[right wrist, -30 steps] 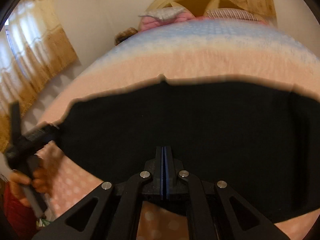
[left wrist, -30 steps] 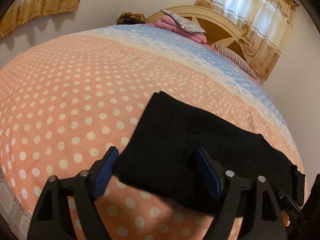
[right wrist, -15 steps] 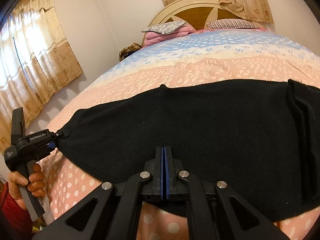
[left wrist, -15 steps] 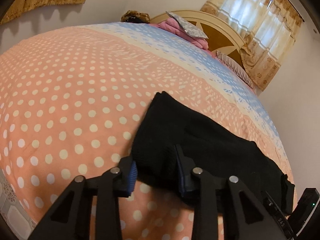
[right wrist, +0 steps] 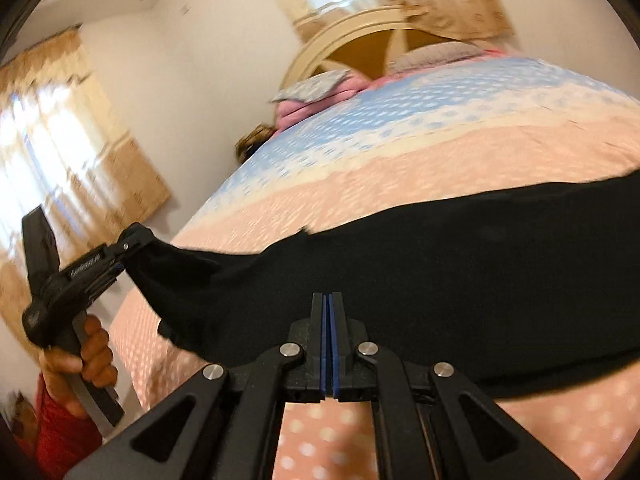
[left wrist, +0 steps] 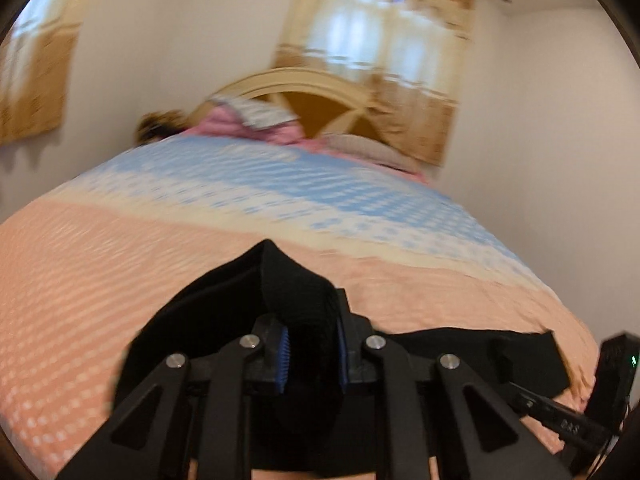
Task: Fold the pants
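Pants (right wrist: pixel 460 264), one black pair, lie across the pink dotted end of the bed (right wrist: pixel 400 148), nearer its foot than the headboard (right wrist: pixel 360 36). Two claws hold them. The left claw (left wrist: pixel 310 354) is clamped on a bunched end of the cloth, which stands up between its blue pads and hangs clear of the bed there. The right claw (right wrist: pixel 329 342) has its pads pressed together on the near edge of the pants. A hand (right wrist: pixel 86 364) with a red sleeve grips the left claw's handle. Two curtains hang in the room, and pink bedding is piled by the headboard.
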The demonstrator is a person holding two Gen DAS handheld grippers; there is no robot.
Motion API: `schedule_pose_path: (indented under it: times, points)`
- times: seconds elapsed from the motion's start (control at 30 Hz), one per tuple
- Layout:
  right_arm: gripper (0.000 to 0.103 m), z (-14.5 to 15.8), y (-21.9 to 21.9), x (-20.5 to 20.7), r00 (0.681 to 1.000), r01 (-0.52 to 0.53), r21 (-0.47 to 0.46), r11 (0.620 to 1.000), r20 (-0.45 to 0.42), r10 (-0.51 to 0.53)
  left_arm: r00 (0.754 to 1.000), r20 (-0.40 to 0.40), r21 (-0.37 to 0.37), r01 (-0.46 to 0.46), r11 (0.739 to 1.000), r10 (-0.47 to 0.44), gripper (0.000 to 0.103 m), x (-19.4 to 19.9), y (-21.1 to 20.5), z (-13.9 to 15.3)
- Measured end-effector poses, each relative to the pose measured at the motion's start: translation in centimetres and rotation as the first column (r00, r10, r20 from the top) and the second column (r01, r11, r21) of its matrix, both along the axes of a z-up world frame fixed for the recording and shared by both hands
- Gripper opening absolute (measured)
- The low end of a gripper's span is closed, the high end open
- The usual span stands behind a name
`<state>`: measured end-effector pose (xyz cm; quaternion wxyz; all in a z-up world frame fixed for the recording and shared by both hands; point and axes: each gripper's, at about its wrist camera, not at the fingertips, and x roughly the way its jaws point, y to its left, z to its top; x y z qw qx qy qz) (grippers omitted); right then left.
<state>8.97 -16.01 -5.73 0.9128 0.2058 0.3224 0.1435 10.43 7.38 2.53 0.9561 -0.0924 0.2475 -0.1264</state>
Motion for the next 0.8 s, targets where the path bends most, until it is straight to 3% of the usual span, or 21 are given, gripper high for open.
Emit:
schedule_pose_path:
  times: [0.13, 0.27, 0.47, 0.57, 0.6, 0.8]
  points:
    - [0.002, 0.6, -4.1, -1.2, 0.997, 0.079, 0.079, 0.994, -0.009, -0.078, 0.983, 0.023, 0.005, 0.179, 0.984, -0.180, 0.019, -1.0, -5.8, 0.5]
    - [0.002, 0.8, -6.9, -1.7, 0.994, 0.111, 0.163, 0.980, -0.015, -0.110, 0.949, 0.020, 0.129, 0.311, 0.942, -0.316, 0.019, -2.6, -11.8, -1.4]
    - [0.002, 0.5, -7.7, -2.0, 0.996, 0.093, 0.232, 0.968, -0.036, -0.087, 0.926, -0.114, 0.124, 0.374, 0.919, -0.361, 0.019, -2.8, -13.9, -6.0]
    - [0.002, 0.1, -7.3, -1.7, 0.996, 0.080, 0.234, 0.969, -0.054, -0.069, 0.919, -0.105, 0.161, 0.392, 0.906, -0.379, 0.021, -3.1, -14.0, -5.9]
    - [0.002, 0.0, -7.1, -1.6, 0.996, 0.075, 0.235, 0.969, -0.057, -0.063, 0.921, -0.095, 0.162, 0.388, 0.907, -0.377, 0.026, -3.2, -13.9, -5.7]
    - [0.002, -0.3, -5.5, -0.9, 0.998, 0.035, 0.225, 0.974, -0.064, -0.021, 0.948, -0.037, 0.133, 0.317, 0.939, -0.315, 0.028, -2.9, -11.0, -4.2]
